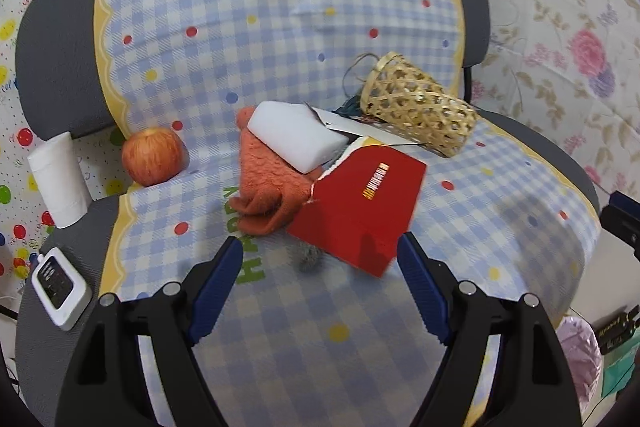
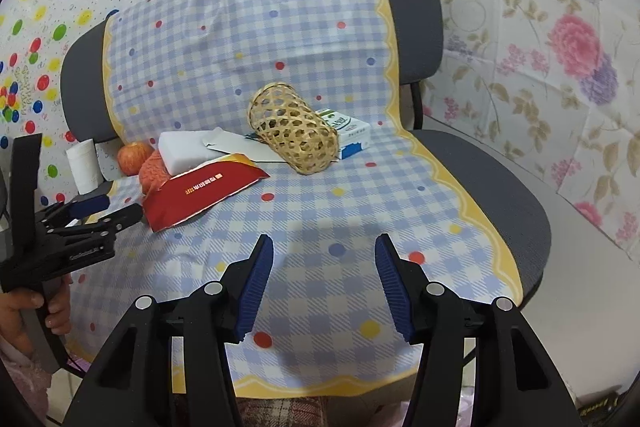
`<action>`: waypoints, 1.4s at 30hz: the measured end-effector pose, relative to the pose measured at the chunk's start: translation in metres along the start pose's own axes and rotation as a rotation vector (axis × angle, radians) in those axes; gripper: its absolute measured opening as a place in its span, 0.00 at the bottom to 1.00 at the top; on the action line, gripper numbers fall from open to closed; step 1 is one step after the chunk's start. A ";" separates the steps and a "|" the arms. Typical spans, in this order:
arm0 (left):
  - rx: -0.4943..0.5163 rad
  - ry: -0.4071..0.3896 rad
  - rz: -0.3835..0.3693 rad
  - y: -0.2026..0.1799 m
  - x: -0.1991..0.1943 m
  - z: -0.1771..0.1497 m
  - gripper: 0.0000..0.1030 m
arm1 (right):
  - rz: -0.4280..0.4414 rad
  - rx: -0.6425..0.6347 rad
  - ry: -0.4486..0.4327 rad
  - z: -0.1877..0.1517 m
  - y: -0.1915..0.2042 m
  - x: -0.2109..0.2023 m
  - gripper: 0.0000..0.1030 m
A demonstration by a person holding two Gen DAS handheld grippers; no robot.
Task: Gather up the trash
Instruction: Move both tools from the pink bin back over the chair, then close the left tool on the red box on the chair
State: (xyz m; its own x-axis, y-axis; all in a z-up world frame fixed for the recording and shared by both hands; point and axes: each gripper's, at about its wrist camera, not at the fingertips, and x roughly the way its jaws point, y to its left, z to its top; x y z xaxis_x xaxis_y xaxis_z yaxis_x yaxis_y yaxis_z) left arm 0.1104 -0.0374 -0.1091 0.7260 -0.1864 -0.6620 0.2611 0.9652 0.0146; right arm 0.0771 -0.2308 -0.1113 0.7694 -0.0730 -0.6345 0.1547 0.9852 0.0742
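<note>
- Grey office chair (image 2: 480, 163) draped with a blue-checked cloth (image 2: 320, 227) with coloured dots; balloon-print and floral sheets behind
- Trash on the seat: torn red paper packet (image 1: 360, 203) with orange lettering, ragged white edge, lying flat toward the seat's left side; its far corner rests on an orange fuzzy cloth (image 1: 264, 183) and under a white foam block (image 1: 296, 135)
- Woven bamboo basket (image 2: 294, 127) on its side mid-seat; white-and-blue carton (image 2: 348, 133) just behind it, partly hidden; apple (image 1: 152, 155) and paper roll (image 1: 60, 179) at the seat's back-left
- Left gripper (image 1: 320, 259) angled down, fingers spread wide, nothing between them; red packet's near corner just beyond the tips
- Right gripper (image 2: 324, 259) angled down over bare cloth, fingers apart, holding nothing
- A hand (image 2: 36, 311) grips the left tool's handle at frame edge, cut off
- Small grey fuzzy thing under the packet's near edge, too blurred to identify; pink bag (image 1: 580, 355) at lower right, partly out of frame
</note>
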 end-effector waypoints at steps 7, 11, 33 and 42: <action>0.022 0.053 -0.028 -0.009 0.035 0.019 0.75 | 0.008 0.009 0.016 0.009 -0.002 0.020 0.53; 0.053 0.113 -0.030 -0.016 0.059 0.024 0.75 | 0.006 0.014 0.028 0.010 -0.006 0.029 0.53; 0.058 -0.141 -0.196 -0.018 -0.016 0.018 0.04 | -0.002 0.047 0.032 0.001 -0.011 0.025 0.53; 0.126 -0.040 -0.156 -0.041 0.007 0.011 0.11 | -0.002 0.058 0.038 -0.004 -0.018 0.023 0.53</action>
State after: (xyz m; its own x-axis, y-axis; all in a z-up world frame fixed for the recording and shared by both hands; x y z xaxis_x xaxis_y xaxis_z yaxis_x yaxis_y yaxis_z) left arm 0.1121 -0.0804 -0.1060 0.6948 -0.3413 -0.6331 0.4477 0.8941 0.0093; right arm 0.0898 -0.2494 -0.1302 0.7449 -0.0676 -0.6637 0.1928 0.9742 0.1172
